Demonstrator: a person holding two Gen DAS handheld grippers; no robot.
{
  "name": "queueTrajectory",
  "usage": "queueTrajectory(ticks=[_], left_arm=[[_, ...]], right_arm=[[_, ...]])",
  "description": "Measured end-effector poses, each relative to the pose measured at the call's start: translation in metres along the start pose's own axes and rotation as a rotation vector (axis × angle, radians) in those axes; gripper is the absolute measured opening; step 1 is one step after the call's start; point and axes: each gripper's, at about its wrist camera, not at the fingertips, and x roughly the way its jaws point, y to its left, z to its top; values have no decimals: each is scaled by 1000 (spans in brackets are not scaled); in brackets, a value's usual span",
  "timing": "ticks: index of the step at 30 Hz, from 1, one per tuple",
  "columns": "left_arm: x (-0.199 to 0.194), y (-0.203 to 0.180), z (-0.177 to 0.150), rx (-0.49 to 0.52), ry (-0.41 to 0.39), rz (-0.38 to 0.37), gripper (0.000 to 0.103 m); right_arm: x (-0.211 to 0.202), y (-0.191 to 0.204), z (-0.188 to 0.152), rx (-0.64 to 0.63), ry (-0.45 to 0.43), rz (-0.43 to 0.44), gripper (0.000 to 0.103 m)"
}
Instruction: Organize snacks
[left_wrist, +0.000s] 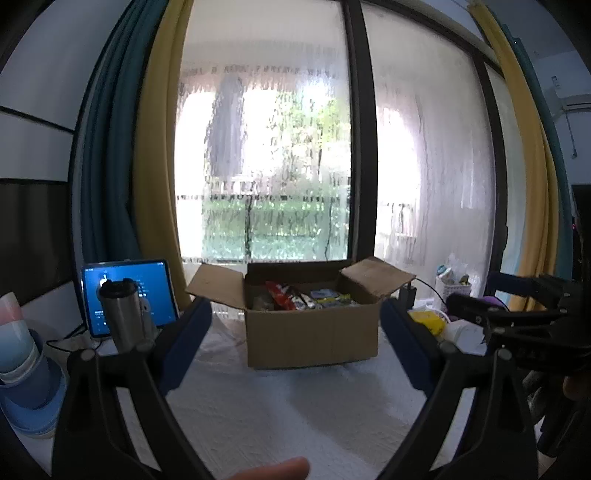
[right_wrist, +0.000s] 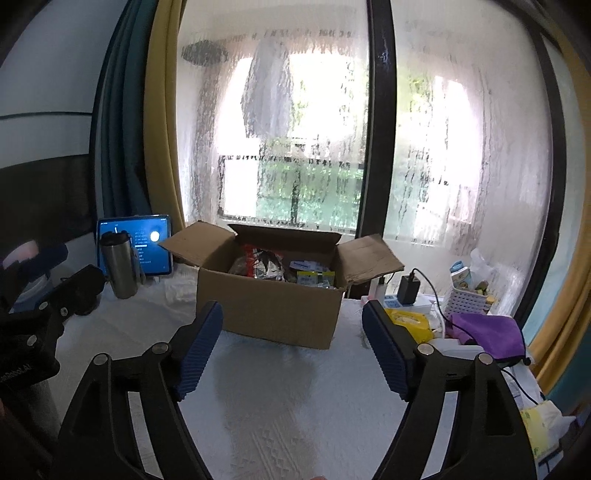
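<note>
An open cardboard box (left_wrist: 314, 332) (right_wrist: 273, 314) stands on the white cloth in front of the window, flaps spread, with several snack packets (left_wrist: 303, 297) (right_wrist: 280, 267) inside. My left gripper (left_wrist: 295, 314) is open, its blue pads held wide on either side of the box and short of it, with nothing between them. My right gripper (right_wrist: 293, 321) is open too and empty, a little nearer the box. In the left wrist view the right gripper's black body (left_wrist: 517, 317) shows at the right edge; the right wrist view has the left gripper's body (right_wrist: 37, 325) at its left edge.
A steel tumbler (left_wrist: 125, 314) (right_wrist: 118, 264) and a lit tablet (left_wrist: 129, 295) (right_wrist: 147, 240) stand left of the box. Stacked bowls (left_wrist: 22, 369) sit far left. A charger (right_wrist: 408, 288), yellow packet (right_wrist: 410, 321), white basket (right_wrist: 467, 301) and purple pouch (right_wrist: 487, 332) lie right. A fingertip (left_wrist: 273, 469) shows below.
</note>
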Motion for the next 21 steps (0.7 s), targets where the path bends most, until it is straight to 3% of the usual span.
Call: queueTrajectory(ticks=[21], left_arm=[[-18, -3, 33, 12, -65, 14, 93]], right_arm=[[-40, 2, 35, -18, -120, -27, 86]])
